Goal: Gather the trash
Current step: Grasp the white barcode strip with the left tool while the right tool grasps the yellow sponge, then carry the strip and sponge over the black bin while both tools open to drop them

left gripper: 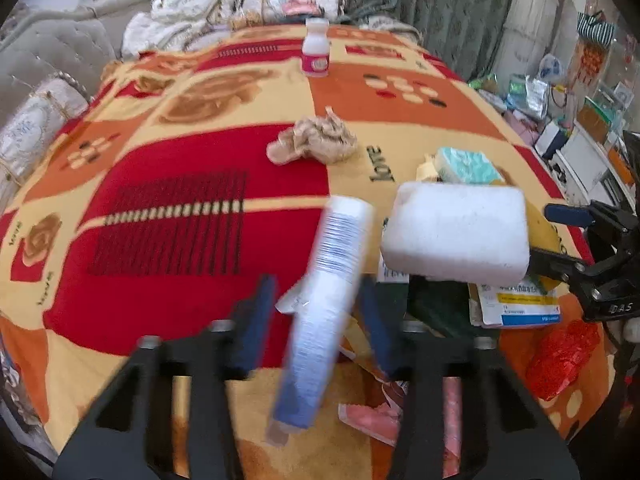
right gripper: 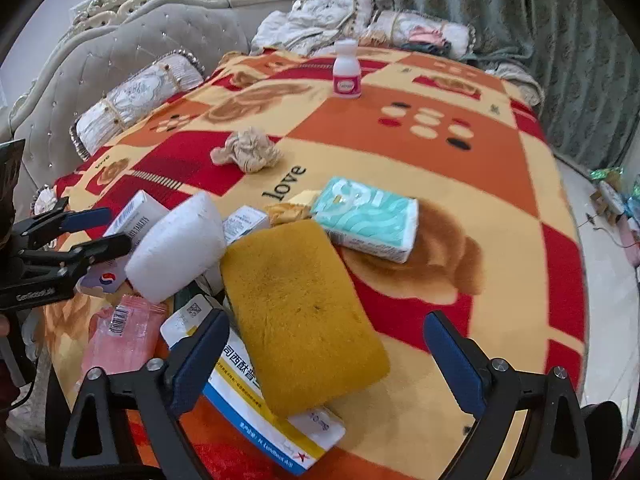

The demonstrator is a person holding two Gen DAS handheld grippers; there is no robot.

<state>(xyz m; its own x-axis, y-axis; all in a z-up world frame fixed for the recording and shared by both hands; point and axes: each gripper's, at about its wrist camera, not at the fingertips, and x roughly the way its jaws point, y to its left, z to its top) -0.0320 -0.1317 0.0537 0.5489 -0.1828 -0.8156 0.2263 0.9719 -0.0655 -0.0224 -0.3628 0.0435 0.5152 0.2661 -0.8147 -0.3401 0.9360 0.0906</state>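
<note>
On the bed's blanket [right gripper: 460, 184], a bottle [right gripper: 346, 70] stands far, with crumpled paper [right gripper: 248, 150] nearer and left of it. Near, a sponge [right gripper: 300, 312] lies on a medicine box [right gripper: 276, 420]; a tissue pack [right gripper: 366, 218] sits just behind it, a foam block [right gripper: 176, 248] to its left.

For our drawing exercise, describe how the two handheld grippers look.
Both the left gripper and the right gripper have matte black angular frames with triangular cut-outs, silver bolts, and flat dark blue pads lining the jaws. White lettering marks the bodies.
</note>
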